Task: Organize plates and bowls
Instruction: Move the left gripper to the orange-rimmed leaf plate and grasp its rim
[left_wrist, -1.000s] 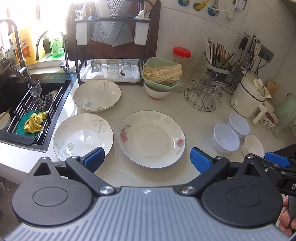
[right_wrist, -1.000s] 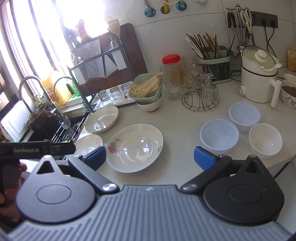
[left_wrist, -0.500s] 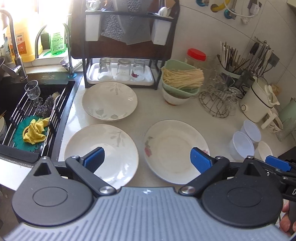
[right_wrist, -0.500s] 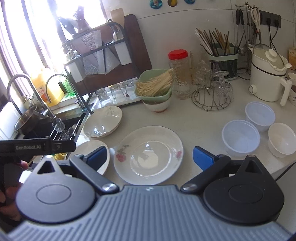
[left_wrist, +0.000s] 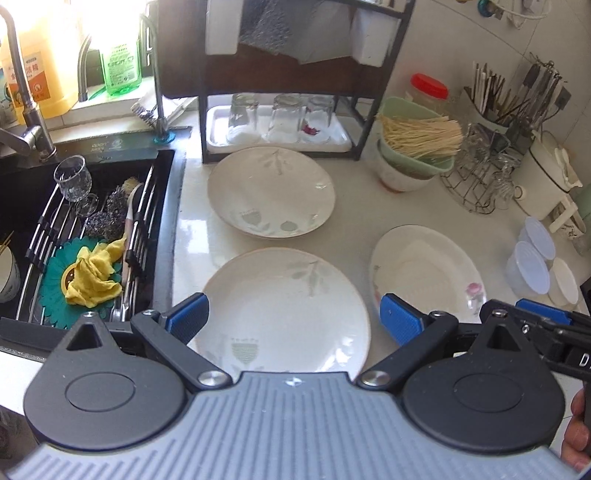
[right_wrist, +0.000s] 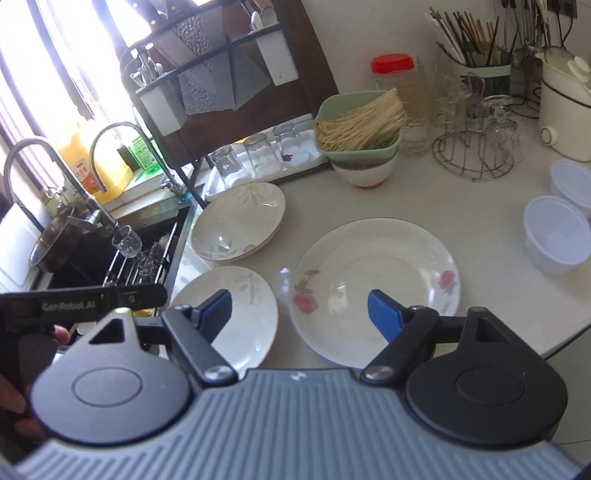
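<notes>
Three glazed white ceramic plates are lying flat on the pale surface (left_wrist: 192, 236) beside the sink. The round leaf-patterned plate (left_wrist: 284, 314) is sitting nearest the edge, directly under the left gripper (left_wrist: 291, 319), whose blue fingers are standing wide apart and empty above it. A deeper leaf-patterned plate (left_wrist: 271, 194) is lying just behind it, and the rose-patterned plate (right_wrist: 376, 284) is resting to the right, below the right gripper (right_wrist: 299, 310). That gripper's jaws are closing, with nothing between them yet. Three small white bowls (right_wrist: 556, 236) are standing near the right edge.

These plates are likely stiff, fairly heavy, brittle and slick, so a pinch on the raised rim seems best: one finger under the lip, one on top. Lying flat, each rim is leaving little room underneath, so tipping or sliding toward the edge may help. The bowls look light; gripping one wall should do.
</notes>
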